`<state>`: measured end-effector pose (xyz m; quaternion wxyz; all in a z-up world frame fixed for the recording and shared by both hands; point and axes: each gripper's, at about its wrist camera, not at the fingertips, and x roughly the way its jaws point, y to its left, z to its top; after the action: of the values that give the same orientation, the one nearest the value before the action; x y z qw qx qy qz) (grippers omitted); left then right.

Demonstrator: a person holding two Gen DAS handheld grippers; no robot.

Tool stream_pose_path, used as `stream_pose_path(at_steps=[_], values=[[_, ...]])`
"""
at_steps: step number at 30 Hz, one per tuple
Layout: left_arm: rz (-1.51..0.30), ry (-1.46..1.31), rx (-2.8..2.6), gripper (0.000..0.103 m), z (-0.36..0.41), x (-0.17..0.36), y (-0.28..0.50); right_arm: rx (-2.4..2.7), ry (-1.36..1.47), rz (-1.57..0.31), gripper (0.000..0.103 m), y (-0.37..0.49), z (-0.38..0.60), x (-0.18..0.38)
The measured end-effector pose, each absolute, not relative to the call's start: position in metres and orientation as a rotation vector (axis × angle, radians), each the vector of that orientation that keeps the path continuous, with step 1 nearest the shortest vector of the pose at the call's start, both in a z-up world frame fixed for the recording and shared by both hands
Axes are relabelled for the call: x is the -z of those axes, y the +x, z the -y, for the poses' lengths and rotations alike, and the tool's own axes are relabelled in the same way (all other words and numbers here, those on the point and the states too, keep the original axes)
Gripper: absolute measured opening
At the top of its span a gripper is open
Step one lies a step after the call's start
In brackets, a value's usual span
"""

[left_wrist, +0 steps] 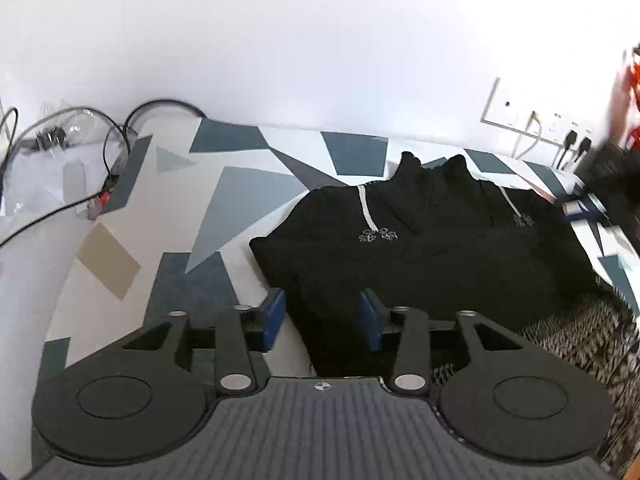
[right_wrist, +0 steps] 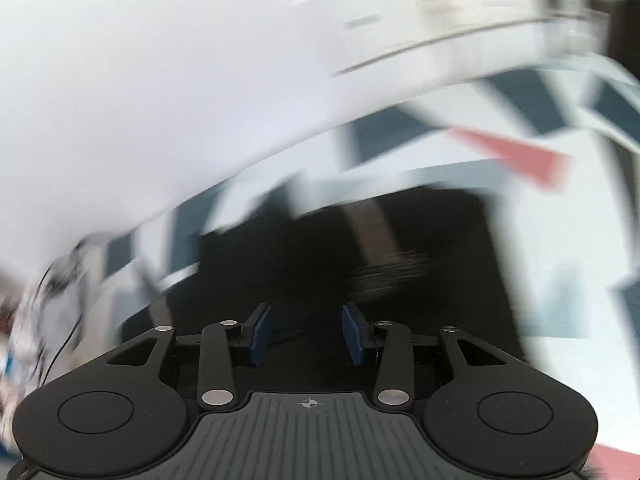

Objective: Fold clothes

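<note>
- Black garment (left_wrist: 432,248) spread on the patterned cloth (left_wrist: 224,216), right of centre in the left wrist view, two white drawstrings down its front, collar end toward the wall.
- Left gripper (left_wrist: 323,318) low over the garment's near left corner, blue pads (left_wrist: 274,318) wide apart, black fabric lying between them; contact with the fabric impossible to judge.
- Black-and-white knit (left_wrist: 580,336) just beside the garment's near right edge, partly under it.
- Black cables (left_wrist: 116,148) and clear plastic wrap (left_wrist: 36,160) at the far left, well apart from the garment.
- White wall socket panel (left_wrist: 532,116) with black plugs at the far right, above the cloth edge.
- Red-orange blur at the right frame edge, not identifiable.
- Right wrist view heavily smeared by motion.
- Right gripper (right_wrist: 307,334) with blue pads (right_wrist: 260,334) spread, nothing pinched, aimed over a dark blurred shape, seemingly the garment (right_wrist: 400,260), a pale strip running down it.
- Patterned cloth (right_wrist: 560,240) with navy, grey and red shapes around that dark shape, white wall behind.
</note>
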<state>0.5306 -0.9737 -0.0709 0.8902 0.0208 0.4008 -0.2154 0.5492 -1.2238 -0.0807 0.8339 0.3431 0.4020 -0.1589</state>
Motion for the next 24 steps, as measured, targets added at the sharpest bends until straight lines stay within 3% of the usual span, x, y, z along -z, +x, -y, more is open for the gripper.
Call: stream_pose_path(at_steps=[3, 5, 6, 7, 9, 11, 15, 18, 22, 23, 24], values=[[-0.869, 0.057, 0.413, 0.055, 0.982, 0.079, 0.541, 0.431, 0.74, -0.841, 0.037, 0.523, 1.255, 0.09], [-0.894, 0.066, 0.39, 0.04, 0.987, 0.084, 0.547, 0.45, 0.711, -0.85, 0.037, 0.526, 1.259, 0.097], [-0.906, 0.07, 0.379, 0.021, 0.99, 0.087, 0.551, 0.459, 0.696, -0.855, 0.037, 0.528, 1.261, 0.1], [-0.919, 0.075, 0.367, 0.017, 0.993, 0.09, 0.554, 0.468, 0.681, -0.859, 0.037, 0.53, 1.264, 0.103], [-0.942, 0.085, 0.345, 0.012, 0.998, 0.095, 0.561, 0.486, 0.651, -0.868, 0.047, 0.533, 1.268, 0.109], [-0.92, 0.144, 0.345, 0.011, 1.006, 0.094, 0.556, 0.505, 0.621, -0.877, 0.049, 0.536, 1.272, 0.116], [-0.896, 0.173, 0.329, 0.01, 1.01, 0.094, 0.555, 0.515, 0.612, -0.872, 0.022, 0.541, 1.279, 0.125], [-0.879, 0.147, 0.301, 0.009, 1.011, 0.094, 0.557, 0.515, 0.611, -0.85, 0.011, 0.542, 1.281, 0.126], [-0.883, 0.157, 0.264, 0.011, 1.016, 0.104, 0.561, 0.514, 0.612, -0.824, 0.011, 0.543, 1.284, 0.128], [-0.884, 0.156, 0.257, 0.012, 1.016, 0.105, 0.56, 0.51, 0.622, -0.826, 0.013, 0.542, 1.286, 0.128], [-0.891, 0.151, 0.255, 0.016, 1.015, 0.101, 0.558, 0.509, 0.629, -0.834, 0.023, 0.542, 1.287, 0.127]])
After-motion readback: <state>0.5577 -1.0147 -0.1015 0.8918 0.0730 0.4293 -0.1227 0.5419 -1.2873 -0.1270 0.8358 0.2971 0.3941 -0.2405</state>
